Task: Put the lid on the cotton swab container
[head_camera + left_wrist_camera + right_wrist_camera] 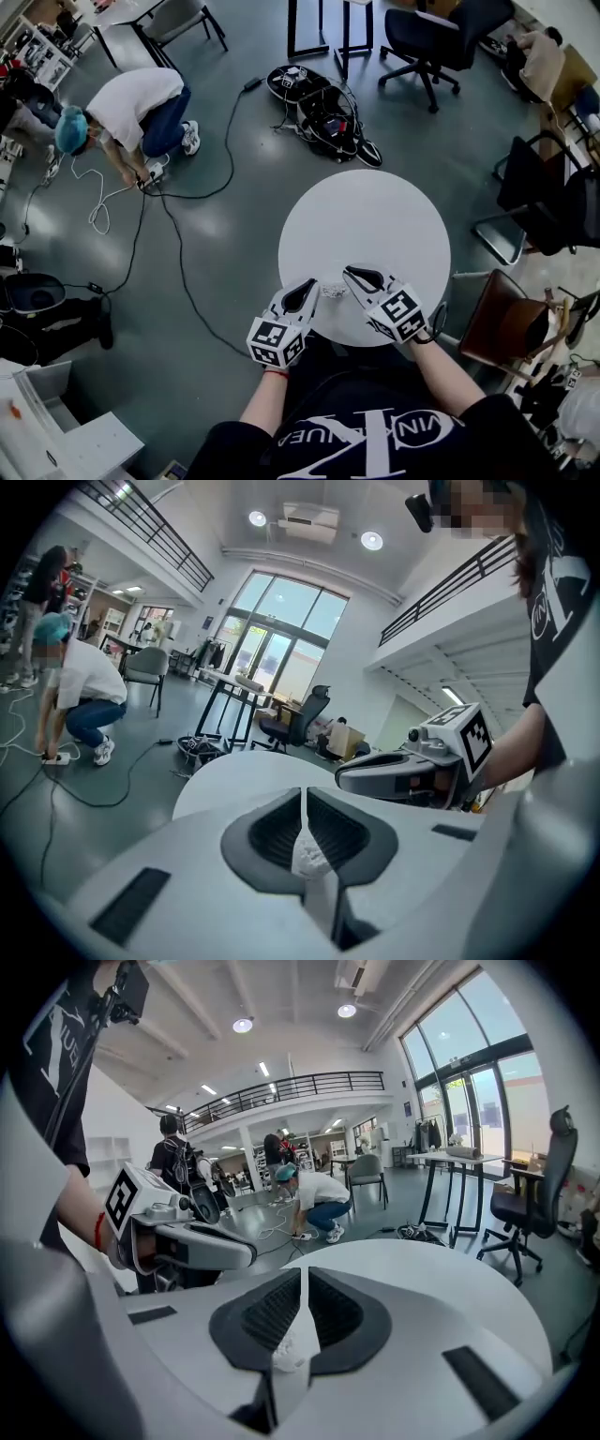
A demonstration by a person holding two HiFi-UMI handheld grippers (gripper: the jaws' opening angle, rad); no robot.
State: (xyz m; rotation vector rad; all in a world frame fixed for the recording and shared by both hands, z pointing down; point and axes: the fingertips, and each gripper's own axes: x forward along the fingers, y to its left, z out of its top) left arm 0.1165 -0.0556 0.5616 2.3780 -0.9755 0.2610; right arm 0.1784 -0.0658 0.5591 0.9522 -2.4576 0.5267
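Both grippers sit low over the near edge of the round white table [375,211]. Tips angle in toward each other, close together. Tabletop smooth, matte, plain.

L gripper [312,285]: white plastic shell, black ribbed pads, cube w/ black-and-white square markers at the rear. In the left gripper view the L gripper [303,799] has its jaws pressed together, pads meeting along a thin straight seam. A whitish lumpy bit sits in the wedge-shaped gap behind the pads; can't tell what it is.

R gripper [348,274]: same build, same marker cube. In the right gripper view the R gripper [305,1279] also has its jaws pressed together, seam closed. Same pale lumpy bit in the gap behind the pads, also unidentifiable.

Small clear item [333,292]: on the table between the two tips, at the near edge. Looks translucent and glassy. Too small to tell whether it's the swab container or the lid. Can't tell if either tip touches it.

Surroundings:
- Grey glossy floor [216,234], w/ a thin black cable [178,253] snaking across it left of the table.
- Tangle of black gear [323,112] on the floor just beyond the table.
- Person crouching [136,98], white top, far left.
- Black office chair [431,37], far right.
- Brown chair [502,323] beside the table, on the right.
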